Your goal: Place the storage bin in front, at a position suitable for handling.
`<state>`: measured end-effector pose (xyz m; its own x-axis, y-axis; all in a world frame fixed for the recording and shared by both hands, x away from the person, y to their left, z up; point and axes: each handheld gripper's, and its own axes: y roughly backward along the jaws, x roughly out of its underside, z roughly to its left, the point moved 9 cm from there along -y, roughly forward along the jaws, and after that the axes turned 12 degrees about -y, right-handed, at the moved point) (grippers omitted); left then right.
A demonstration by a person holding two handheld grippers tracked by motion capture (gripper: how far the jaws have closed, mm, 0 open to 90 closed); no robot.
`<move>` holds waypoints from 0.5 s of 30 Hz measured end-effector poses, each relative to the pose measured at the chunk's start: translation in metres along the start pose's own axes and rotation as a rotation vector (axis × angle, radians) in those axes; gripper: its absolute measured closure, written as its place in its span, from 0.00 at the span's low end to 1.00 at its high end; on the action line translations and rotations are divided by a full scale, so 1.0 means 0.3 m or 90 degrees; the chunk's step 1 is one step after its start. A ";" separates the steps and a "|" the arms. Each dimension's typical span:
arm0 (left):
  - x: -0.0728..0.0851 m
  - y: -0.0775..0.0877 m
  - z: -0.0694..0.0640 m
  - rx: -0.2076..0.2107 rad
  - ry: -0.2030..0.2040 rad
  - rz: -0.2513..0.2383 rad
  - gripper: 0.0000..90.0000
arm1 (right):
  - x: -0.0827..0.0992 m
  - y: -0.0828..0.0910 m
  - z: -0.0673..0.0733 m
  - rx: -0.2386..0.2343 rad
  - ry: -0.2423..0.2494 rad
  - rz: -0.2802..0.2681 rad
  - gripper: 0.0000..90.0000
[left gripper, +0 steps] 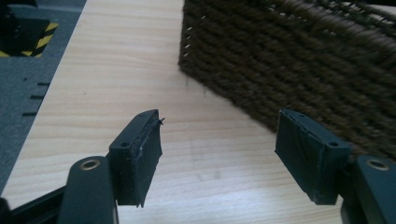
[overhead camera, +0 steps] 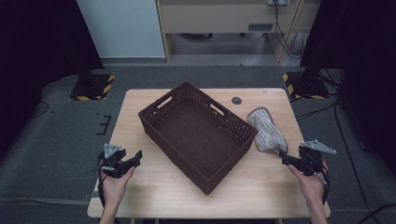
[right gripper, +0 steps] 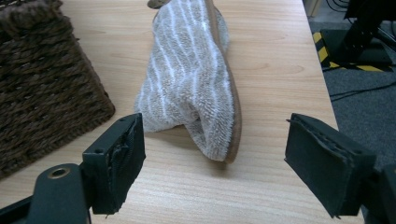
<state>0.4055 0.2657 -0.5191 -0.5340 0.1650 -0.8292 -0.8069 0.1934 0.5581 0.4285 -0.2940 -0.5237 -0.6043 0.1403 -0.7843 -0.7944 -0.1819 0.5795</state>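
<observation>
A person stands at the near side of a light wooden table (overhead camera: 154, 186) with a two-jaw gripper in each hand. The right gripper (overhead camera: 286, 159) is held low near the table's right edge, its tips pointing left and away toward a striped fleecy slipper (overhead camera: 267, 130) that lies on the tabletop just beyond them. In the right gripper view the slipper (right gripper: 191, 88) lies lengthwise ahead of the jaws, its brown sole edge turned to the right and its open heel end nearest the camera; the jaws stand wide apart with nothing between them, and the pads are not touching the slipper. The slipper rests just to the right of a dark brown woven basket (overhead camera: 154, 119), which sits angled across the middle of the table, and whether the two touch cannot be told. The left gripper (overhead camera: 136, 156) is held at the near left part of the table, pointing right toward the basket's near left side. In the left gripper view its jaws are also spread wide over bare wood, with the basket's woven wall (left gripper: 299, 65) close ahead on the right.
</observation>
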 end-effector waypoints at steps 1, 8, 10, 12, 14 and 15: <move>-0.009 0.003 -0.010 0.003 -0.004 -0.006 0.34 | -0.001 0.000 0.004 0.000 0.002 0.000 0.22; -0.050 0.024 -0.083 0.032 -0.010 -0.039 0.34 | -0.009 0.010 0.024 0.004 0.012 -0.015 0.23; -0.064 0.027 -0.110 0.041 -0.022 -0.044 0.34 | -0.010 0.008 0.031 0.004 0.016 -0.013 0.23; -0.079 0.030 -0.132 0.047 -0.026 -0.047 0.34 | -0.010 0.006 0.040 0.003 0.020 -0.010 0.23; -0.090 0.032 -0.151 0.053 -0.024 -0.051 0.33 | -0.008 0.008 0.048 0.001 0.020 -0.012 0.24; -0.097 0.034 -0.163 0.056 -0.024 -0.053 0.33 | -0.005 0.009 0.052 -0.003 0.023 -0.008 0.24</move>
<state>0.4004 0.2154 -0.4908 -0.4551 0.1812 -0.8718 -0.8216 0.2919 0.4896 0.4265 -0.2795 -0.5175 -0.5921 0.1079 -0.7986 -0.8012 -0.1848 0.5691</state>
